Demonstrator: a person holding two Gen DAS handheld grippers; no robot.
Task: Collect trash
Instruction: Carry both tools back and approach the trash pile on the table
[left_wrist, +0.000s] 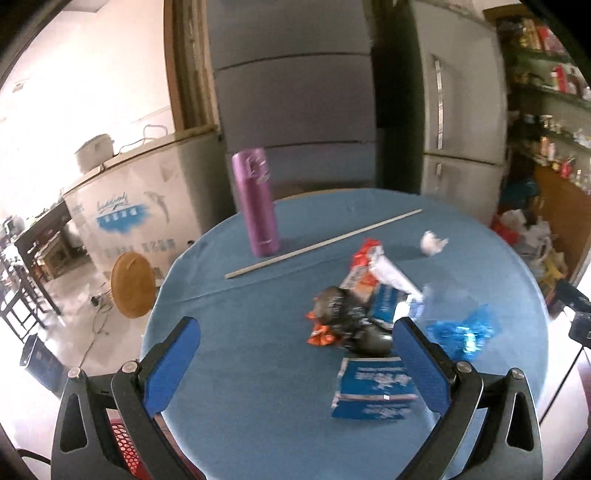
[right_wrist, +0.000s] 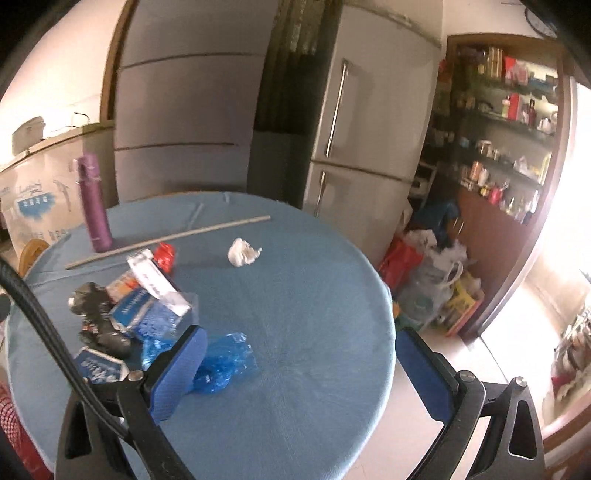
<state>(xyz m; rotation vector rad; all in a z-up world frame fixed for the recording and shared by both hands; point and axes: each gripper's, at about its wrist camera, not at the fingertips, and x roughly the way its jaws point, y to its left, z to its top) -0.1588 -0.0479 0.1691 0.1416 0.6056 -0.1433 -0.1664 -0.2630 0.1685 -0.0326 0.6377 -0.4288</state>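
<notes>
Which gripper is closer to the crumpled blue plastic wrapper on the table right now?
Right. The right gripper has its left finger just over the blue plastic wrapper. The left gripper hangs open over the table's near side, with the wrapper off beyond its right finger.

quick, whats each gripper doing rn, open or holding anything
Left gripper: open, holding nothing, above the blue table.
Right gripper: open, holding nothing, beside the crumpled blue wrapper.

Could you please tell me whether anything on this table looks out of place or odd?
Yes: crumpled wrappers lie heaped mid-table, a white paper wad sits apart, and a long thin stick lies diagonally beside the upright purple bottle.
</notes>
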